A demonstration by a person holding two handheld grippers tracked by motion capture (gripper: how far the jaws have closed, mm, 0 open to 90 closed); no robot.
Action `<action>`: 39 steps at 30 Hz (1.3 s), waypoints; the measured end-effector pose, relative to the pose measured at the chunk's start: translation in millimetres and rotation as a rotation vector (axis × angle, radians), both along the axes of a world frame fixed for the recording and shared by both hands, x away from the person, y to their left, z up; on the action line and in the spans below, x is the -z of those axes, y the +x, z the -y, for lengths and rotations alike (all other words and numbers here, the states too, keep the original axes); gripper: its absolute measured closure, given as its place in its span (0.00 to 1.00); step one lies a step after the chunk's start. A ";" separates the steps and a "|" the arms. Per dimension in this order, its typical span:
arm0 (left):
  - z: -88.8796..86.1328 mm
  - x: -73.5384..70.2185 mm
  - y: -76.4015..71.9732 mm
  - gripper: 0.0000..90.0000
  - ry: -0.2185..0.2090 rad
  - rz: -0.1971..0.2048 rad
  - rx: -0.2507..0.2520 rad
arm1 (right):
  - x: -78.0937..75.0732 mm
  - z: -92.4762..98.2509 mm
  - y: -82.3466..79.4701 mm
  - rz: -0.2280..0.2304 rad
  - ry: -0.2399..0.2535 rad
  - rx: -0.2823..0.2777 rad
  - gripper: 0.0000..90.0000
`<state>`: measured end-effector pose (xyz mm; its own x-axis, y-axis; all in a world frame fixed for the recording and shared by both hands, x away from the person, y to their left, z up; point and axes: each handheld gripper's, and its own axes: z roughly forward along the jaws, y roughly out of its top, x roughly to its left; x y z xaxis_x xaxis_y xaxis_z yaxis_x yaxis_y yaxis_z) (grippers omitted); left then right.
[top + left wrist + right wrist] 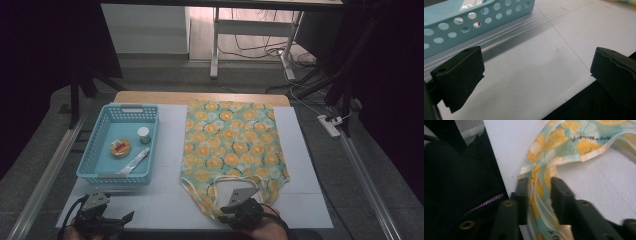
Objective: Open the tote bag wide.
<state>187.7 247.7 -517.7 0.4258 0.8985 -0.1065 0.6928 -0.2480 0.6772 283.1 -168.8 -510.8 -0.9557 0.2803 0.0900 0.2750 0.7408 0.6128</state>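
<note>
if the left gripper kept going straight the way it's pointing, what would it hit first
Probably the blue basket. In the left gripper view the left gripper has open jaws over bare white table, with the basket's perforated wall ahead and to one side. Depth is unclear, so it might slide past along the table instead.

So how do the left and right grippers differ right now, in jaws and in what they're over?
The left gripper has its jaws spread wide with nothing between them; the right gripper has its jaws drawn close around a strap of the orange-print garment. The left one sits over bare white table cover beside the blue basket; the right one is at the garment's near end. Both point forward from the table's near edge.
</note>
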 end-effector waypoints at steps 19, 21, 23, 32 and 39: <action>-0.2 0.1 0.4 0.00 0.000 -0.003 -0.002 | -32.2 10.2 41.1 0.062 0.072 0.086 1.00; -0.4 0.1 0.5 0.00 -0.002 -0.004 -0.002 | -33.9 9.7 48.3 0.072 0.069 0.097 1.00; -0.4 0.2 0.6 0.00 -0.001 -0.004 -0.004 | -36.5 9.3 56.9 0.084 0.068 0.109 1.00; -0.9 0.3 0.9 0.00 -0.006 -0.008 -0.008 | -44.8 5.3 91.2 0.129 0.054 0.157 1.00; -1.2 0.4 1.1 0.00 -0.009 -0.011 -0.008 | -42.5 -1.8 120.7 0.142 0.008 0.197 1.00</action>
<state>188.8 248.9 -518.1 0.4177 0.9007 -0.1191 0.7023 -0.2370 0.6713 403.8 -167.0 -468.2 -0.8858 0.4625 -0.0380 0.3247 0.6761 0.6614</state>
